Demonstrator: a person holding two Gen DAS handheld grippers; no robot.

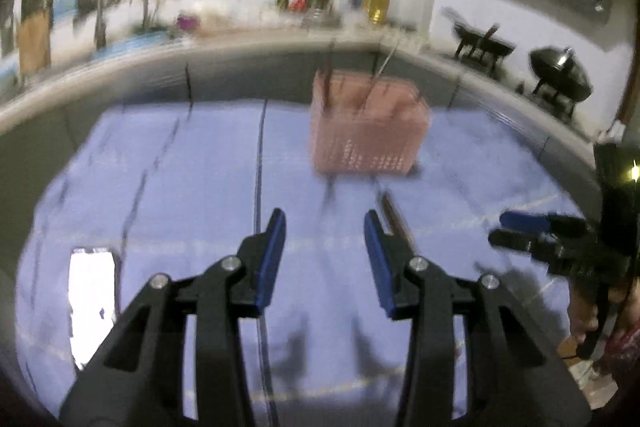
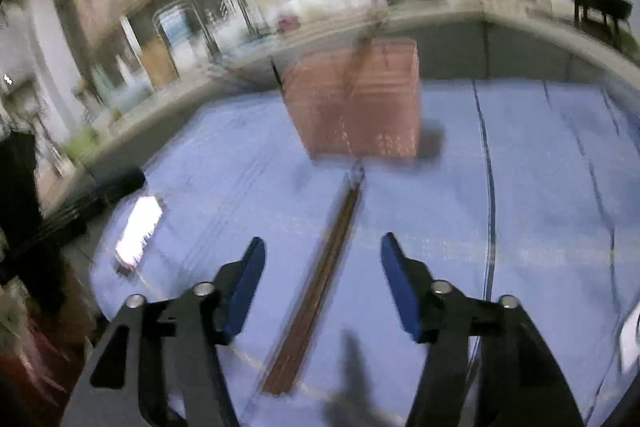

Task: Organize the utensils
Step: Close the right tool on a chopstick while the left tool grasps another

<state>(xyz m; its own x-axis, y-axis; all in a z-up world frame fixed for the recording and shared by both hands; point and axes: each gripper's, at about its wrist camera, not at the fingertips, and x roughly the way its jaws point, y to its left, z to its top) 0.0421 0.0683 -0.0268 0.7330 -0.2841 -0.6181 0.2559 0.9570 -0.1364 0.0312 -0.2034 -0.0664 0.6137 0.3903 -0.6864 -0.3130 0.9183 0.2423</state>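
While my left gripper (image 1: pixel 325 227) hangs over the blue cloth (image 1: pixel 180 167), its jaws stand partly open and empty; the pink basket (image 1: pixel 368 131) ahead holds utensils upright (blurred). From the right wrist, my right gripper (image 2: pixel 323 251) stands open, straddling without touching the brown chopsticks (image 2: pixel 320 283), probably lined up for pickup.

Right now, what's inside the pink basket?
A few thin utensil handles stick up out of the pink basket. Their lower ends are hidden by its walls, and blur hides what kind they are.
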